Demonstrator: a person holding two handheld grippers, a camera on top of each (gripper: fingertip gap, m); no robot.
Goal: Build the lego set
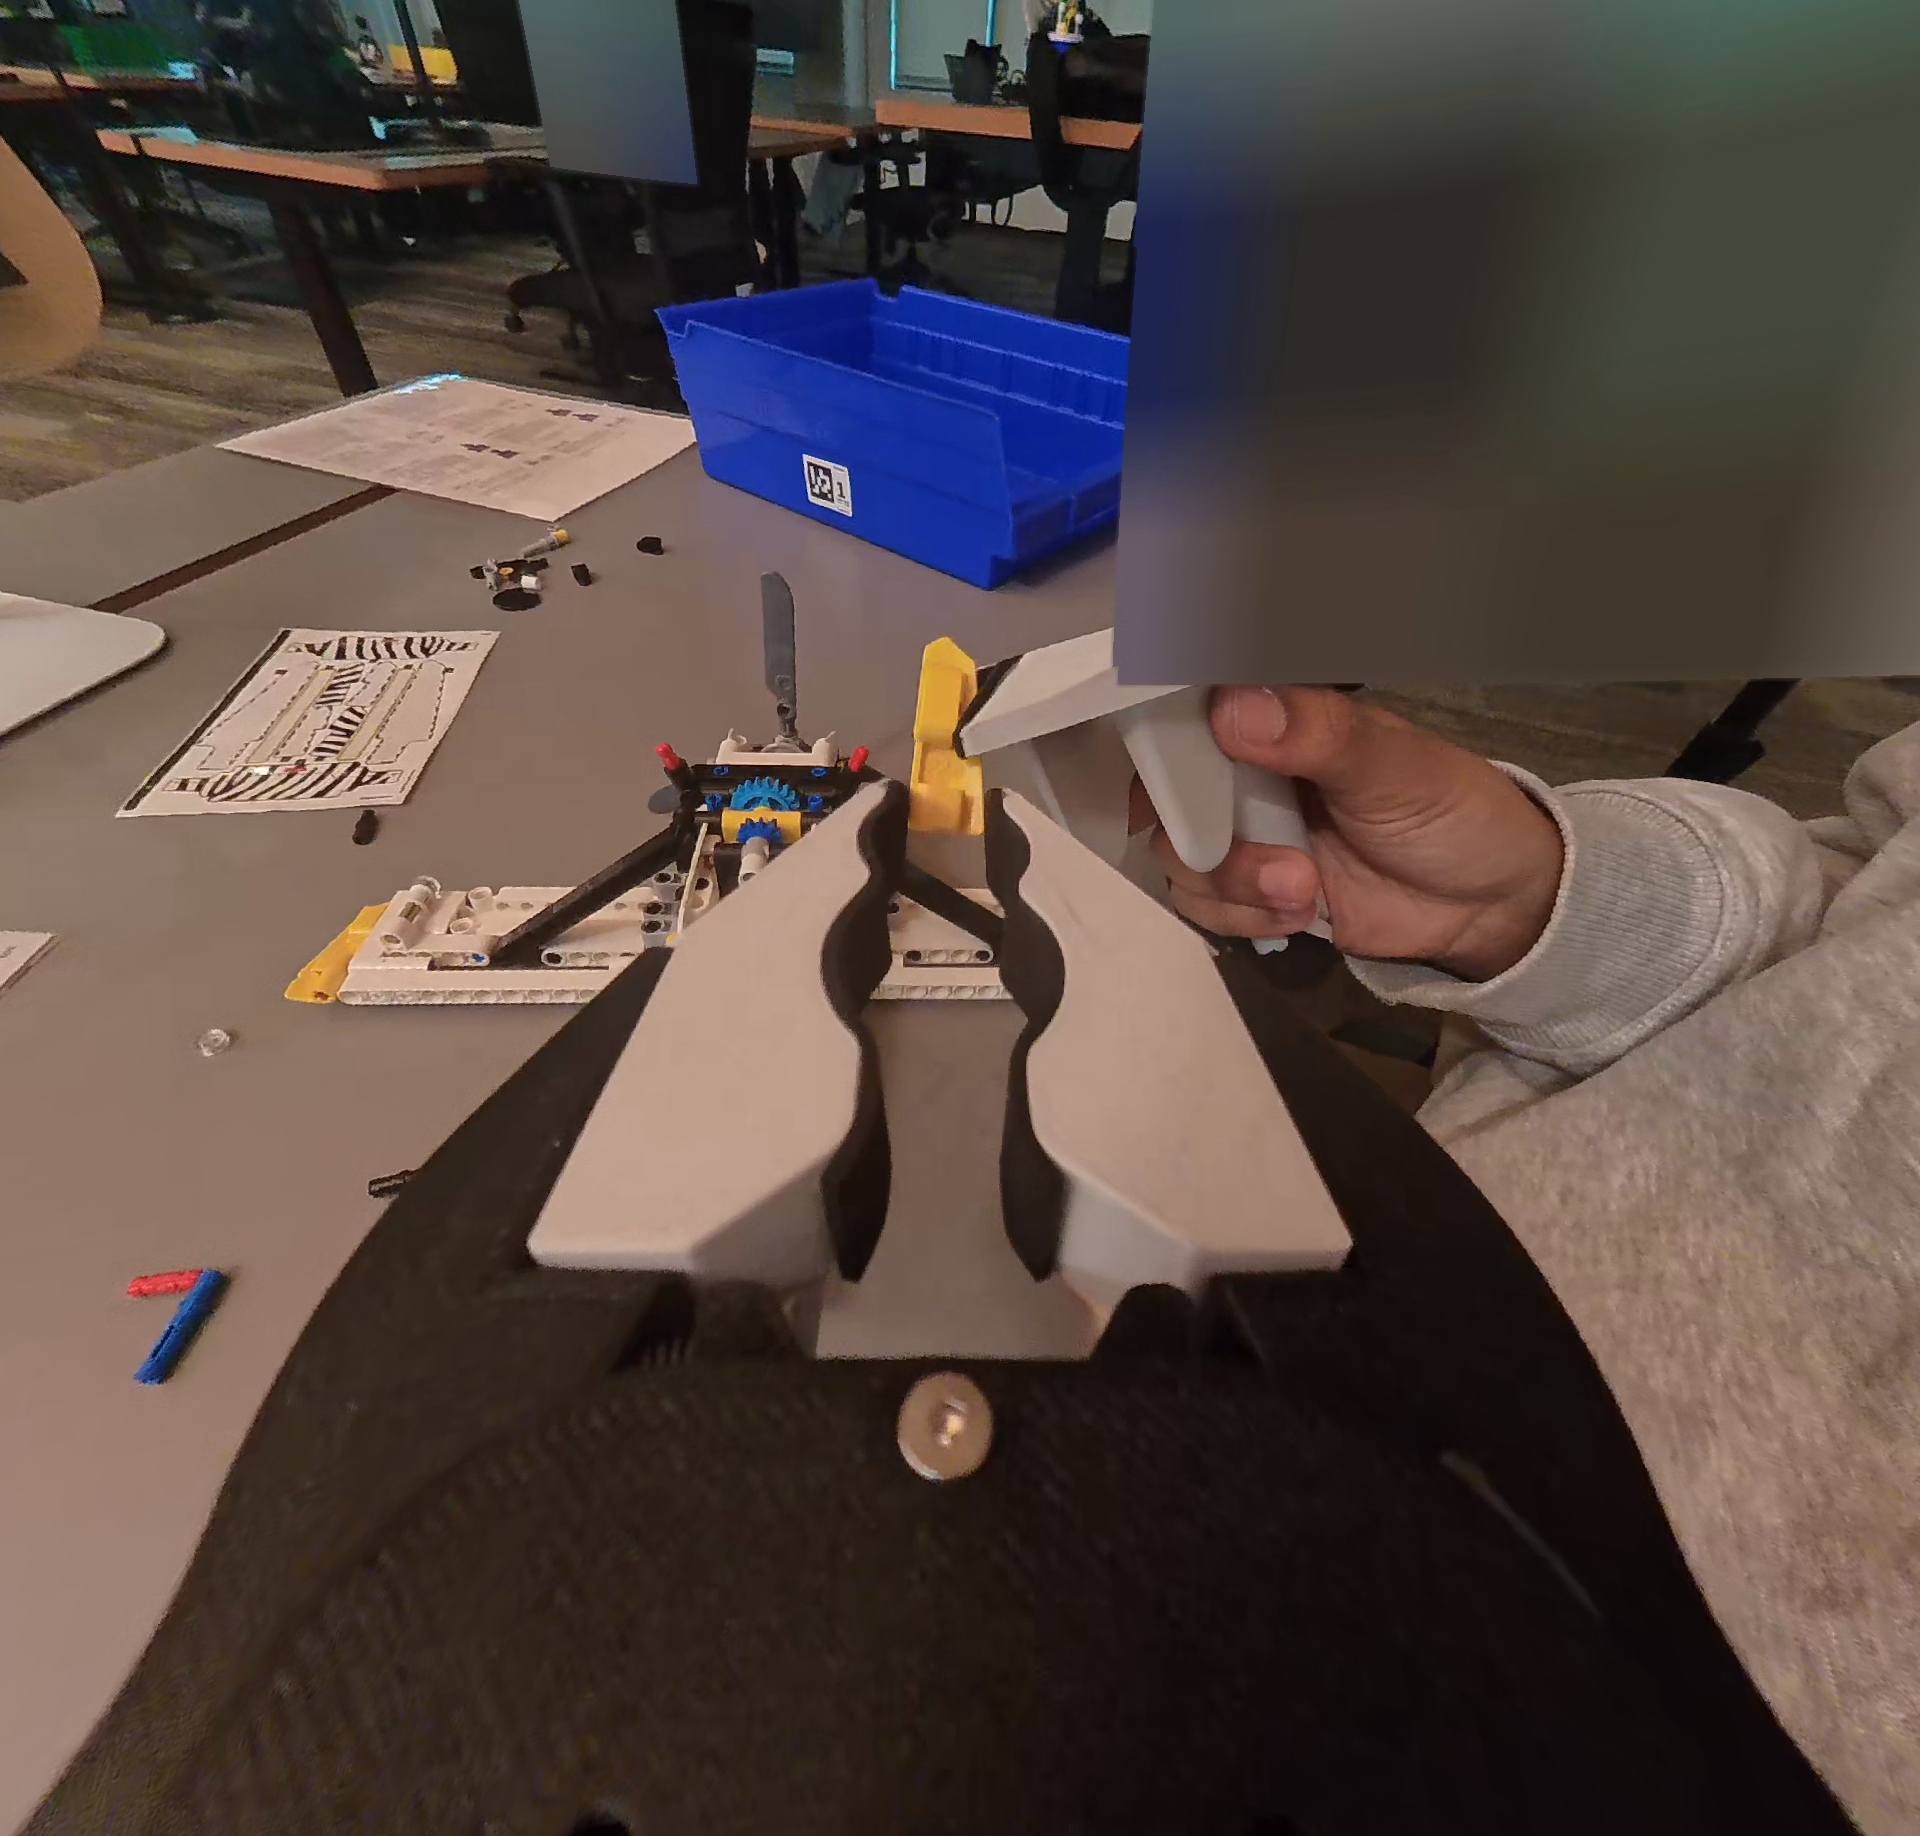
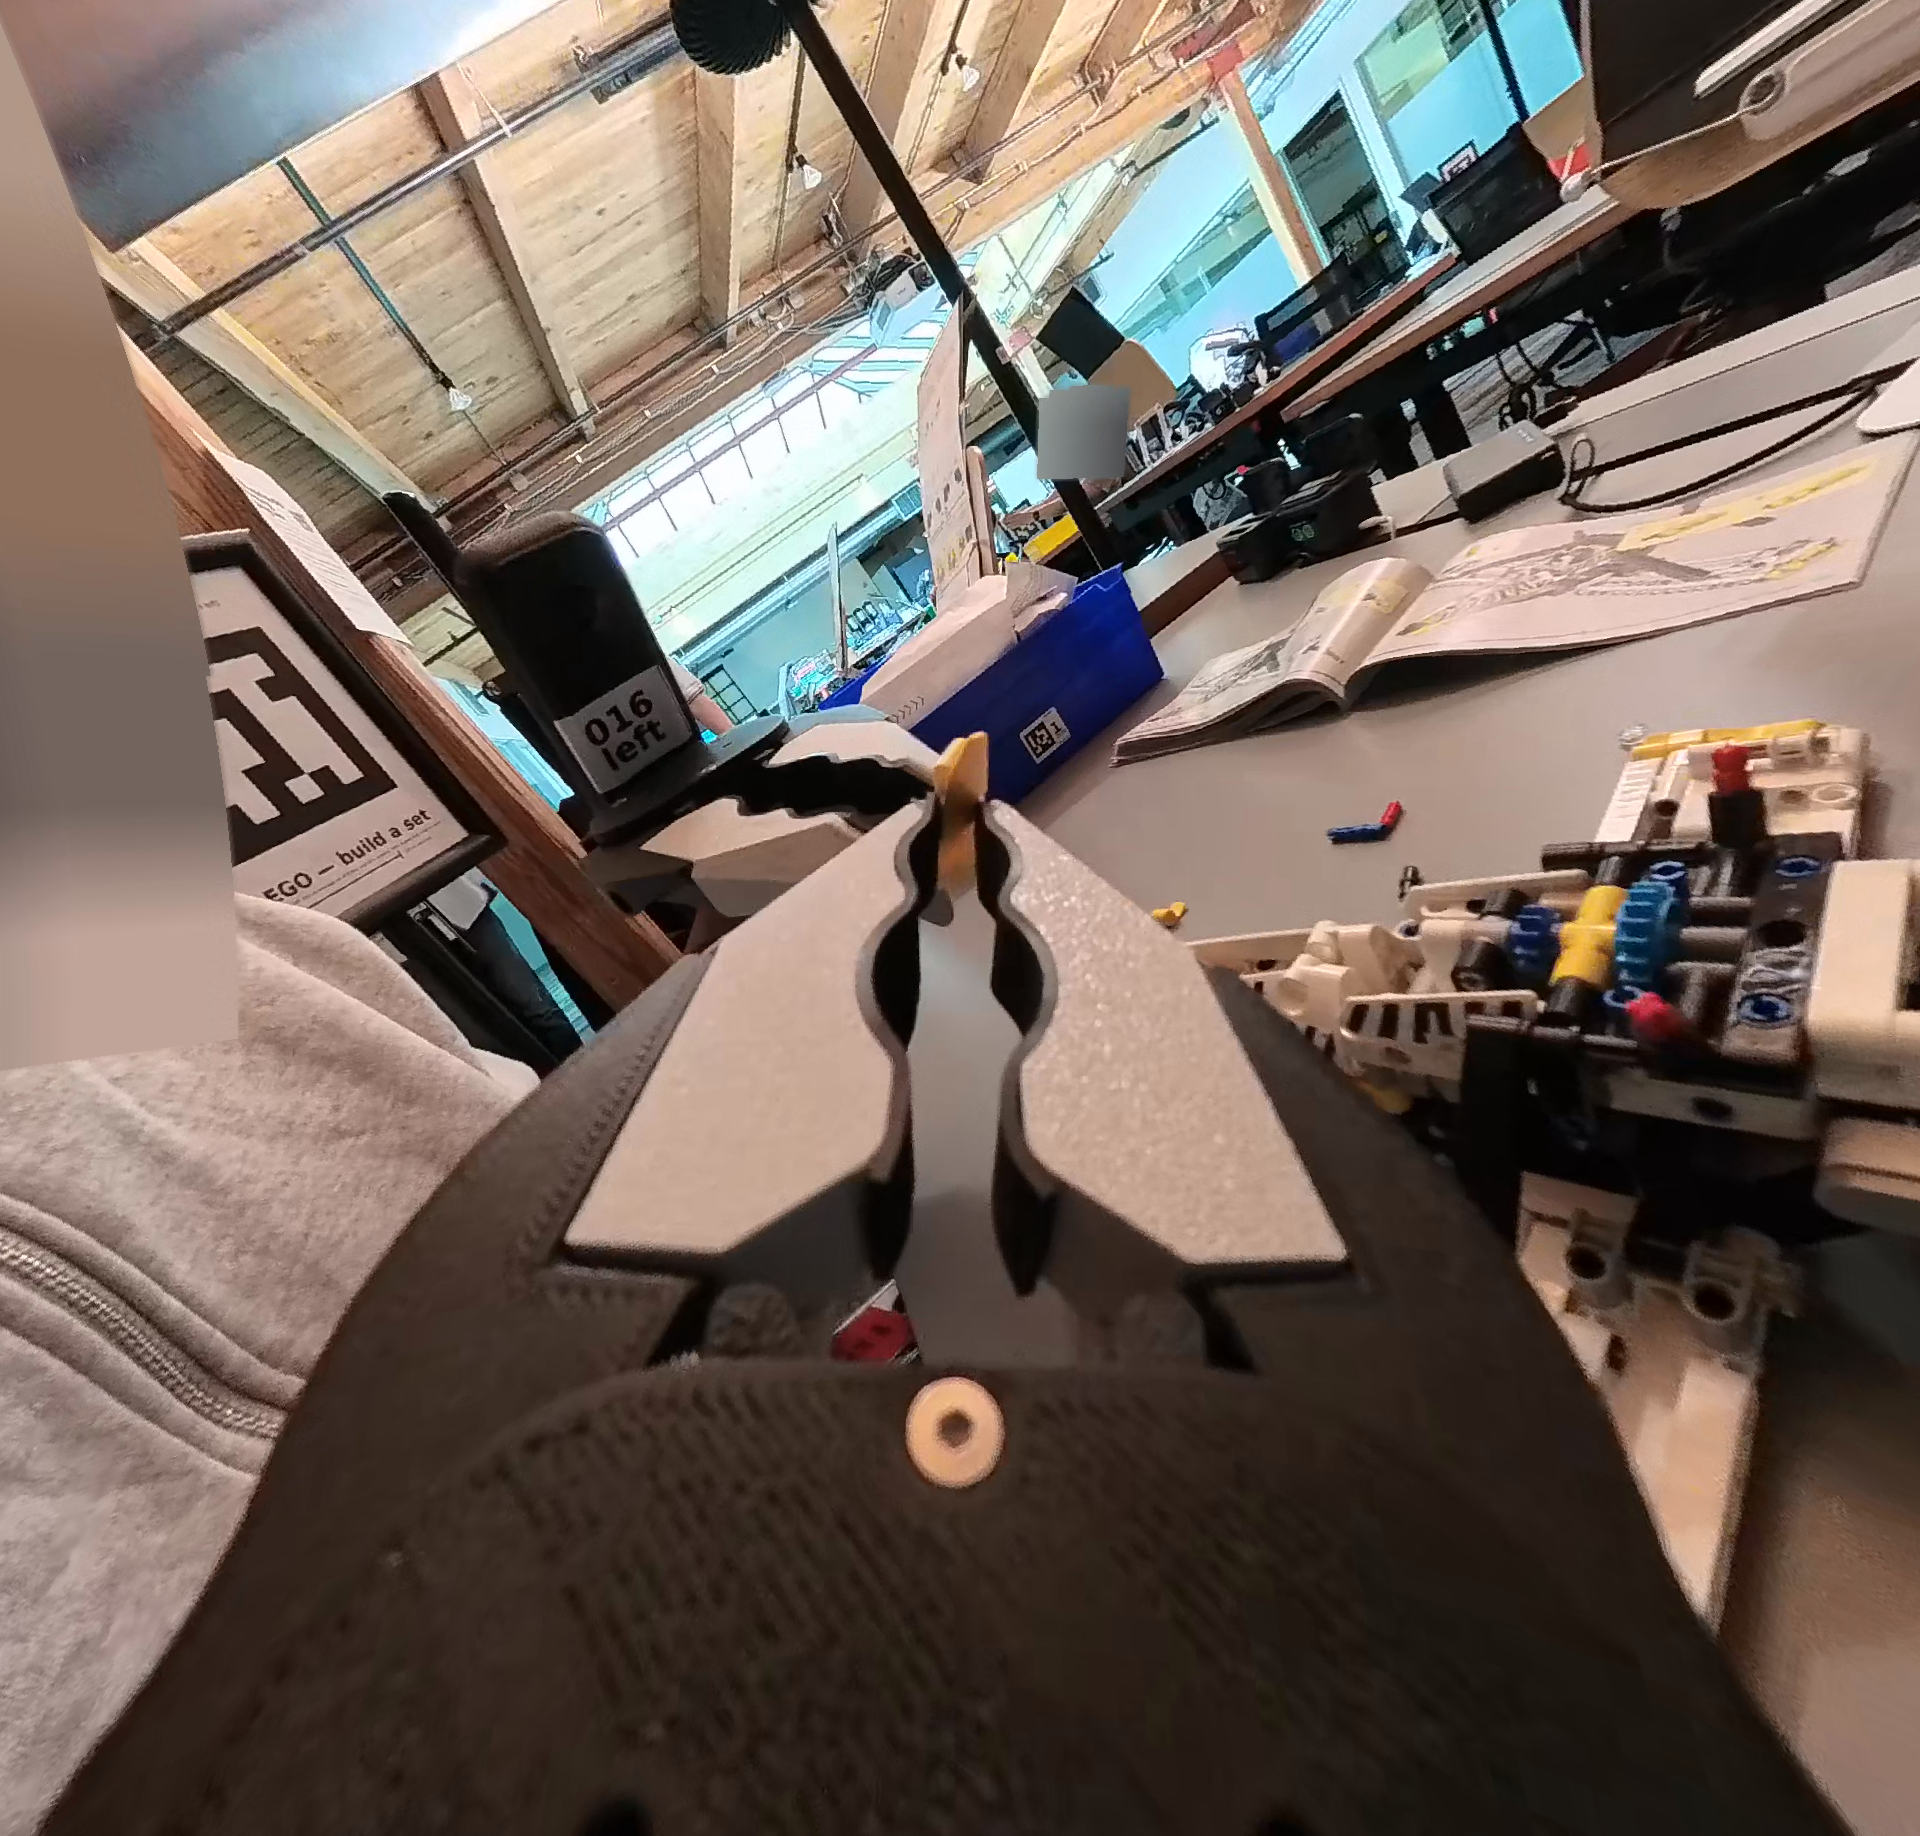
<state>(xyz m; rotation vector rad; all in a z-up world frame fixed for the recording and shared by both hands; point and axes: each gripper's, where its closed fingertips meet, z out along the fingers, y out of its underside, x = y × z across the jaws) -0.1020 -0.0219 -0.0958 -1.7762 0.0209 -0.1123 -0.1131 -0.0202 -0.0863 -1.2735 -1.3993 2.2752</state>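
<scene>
Pinching a yellow panel (image 2: pixel 961 799) between right fingers (image 2: pixel 1023 877), left fingers (image 1: pixel 883 820) parted beside it.

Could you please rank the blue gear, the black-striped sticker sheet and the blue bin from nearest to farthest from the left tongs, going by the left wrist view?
From the left tongs:
1. Blue gear, on the model just left of the fingertips.
2. Black-striped sticker sheet, flat on the table, far left.
3. Blue bin, at the table's back, beyond the model.

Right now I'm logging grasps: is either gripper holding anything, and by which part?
The right gripper pinches a yellow panel piece at its tips, by one edge around mid-length. The left gripper holds nothing; its jaws stand apart.
</scene>
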